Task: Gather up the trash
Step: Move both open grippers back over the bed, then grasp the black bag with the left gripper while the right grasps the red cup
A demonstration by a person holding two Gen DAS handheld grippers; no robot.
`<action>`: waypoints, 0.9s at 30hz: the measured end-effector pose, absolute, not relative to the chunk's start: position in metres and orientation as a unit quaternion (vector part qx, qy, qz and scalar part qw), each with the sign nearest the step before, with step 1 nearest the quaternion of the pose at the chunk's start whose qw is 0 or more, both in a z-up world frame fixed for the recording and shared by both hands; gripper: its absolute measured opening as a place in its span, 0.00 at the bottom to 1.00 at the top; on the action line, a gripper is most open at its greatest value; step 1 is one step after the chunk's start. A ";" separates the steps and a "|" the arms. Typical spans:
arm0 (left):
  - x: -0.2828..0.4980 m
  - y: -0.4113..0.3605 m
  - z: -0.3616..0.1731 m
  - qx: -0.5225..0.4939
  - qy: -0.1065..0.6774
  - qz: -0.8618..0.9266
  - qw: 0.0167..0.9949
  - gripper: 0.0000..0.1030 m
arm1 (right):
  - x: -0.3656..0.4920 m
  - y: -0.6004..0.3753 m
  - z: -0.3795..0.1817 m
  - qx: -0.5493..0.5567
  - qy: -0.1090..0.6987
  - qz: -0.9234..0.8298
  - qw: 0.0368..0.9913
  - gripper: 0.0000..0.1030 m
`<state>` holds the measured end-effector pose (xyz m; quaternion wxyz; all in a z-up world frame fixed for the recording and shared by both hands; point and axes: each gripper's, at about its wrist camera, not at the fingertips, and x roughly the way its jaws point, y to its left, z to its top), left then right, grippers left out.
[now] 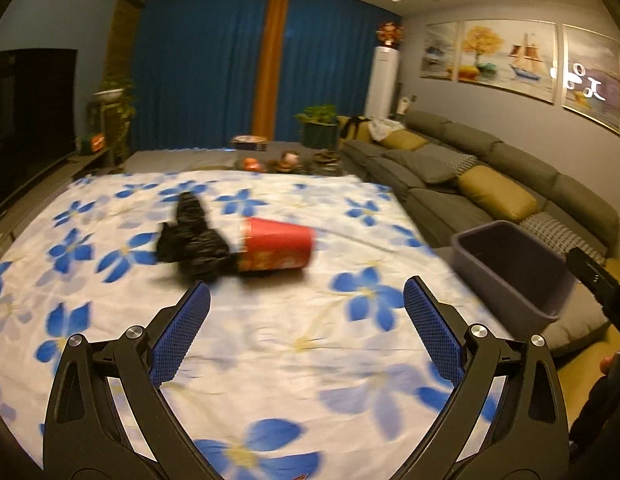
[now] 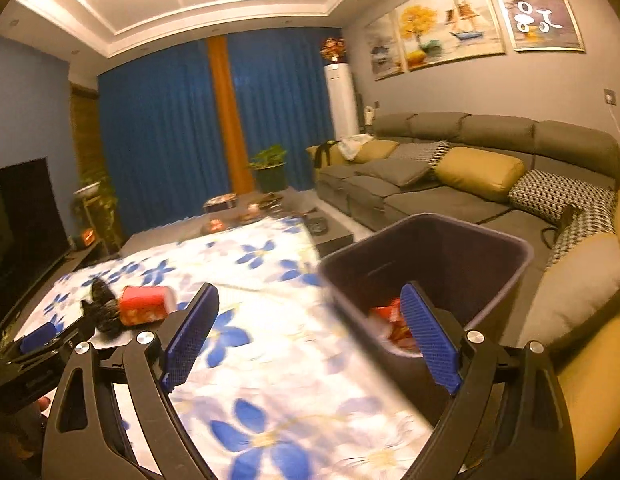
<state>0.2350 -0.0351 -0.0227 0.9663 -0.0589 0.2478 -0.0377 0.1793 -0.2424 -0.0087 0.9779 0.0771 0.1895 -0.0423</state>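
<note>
Nearest in the left wrist view, the left gripper (image 1: 306, 300) has its blue pads spread wide with only the flowered cloth (image 1: 270, 340) showing between them, apparently lined up on the trash just beyond. The right gripper (image 2: 310, 312) is likewise wide apart and empty, its right pad hanging over the near rim of the purple bin (image 2: 510, 248), which sits at the cloth's right edge against the sofa (image 2: 450, 196), probably so each piece needs only a short carry. Red wrappers (image 2: 384, 314) already lie inside; the pad and blur hide how many. Farther out on the cloth, left of the bin, a red paper cup (image 1: 276, 246) lies on its side touching a crumpled black bag (image 1: 192, 236). Motion blur smears both, so whether the bag enters the cup's mouth is unclear.
</note>
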 end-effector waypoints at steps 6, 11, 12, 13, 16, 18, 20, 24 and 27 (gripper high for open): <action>0.235 0.012 -0.028 -0.061 0.248 0.006 0.967 0.93 | 0.196 -0.190 -0.014 0.057 0.199 -0.006 0.978 0.87; 0.238 0.047 -0.028 -0.072 0.244 0.030 0.967 0.93 | 0.214 -0.154 -0.020 0.046 0.209 0.015 0.977 0.87; 0.239 0.052 -0.028 -0.075 0.243 0.032 0.967 0.93 | 0.218 -0.146 -0.021 0.042 0.212 0.019 0.976 0.87; 0.241 0.058 -0.028 -0.079 0.242 0.035 0.966 0.93 | 0.222 -0.139 -0.023 0.040 0.214 0.024 0.976 0.87; 0.248 0.071 -0.031 -0.084 0.243 0.042 0.966 0.93 | 0.237 -0.117 -0.029 0.033 0.224 0.039 0.973 0.88; 0.253 0.075 -0.032 -0.083 0.242 0.044 0.966 0.93 | 0.247 -0.104 -0.034 0.026 0.232 0.048 0.971 0.90; 0.260 0.080 -0.034 -0.082 0.242 0.048 0.966 0.93 | 0.257 -0.091 -0.038 0.021 0.235 0.057 0.970 0.91; 0.272 0.094 -0.036 -0.096 0.240 0.054 0.964 0.93 | 0.283 -0.070 -0.047 0.016 0.256 0.070 0.964 0.93; 0.282 0.102 -0.037 -0.102 0.237 0.059 0.964 0.93 | 0.301 -0.055 -0.056 0.010 0.272 0.076 0.959 0.94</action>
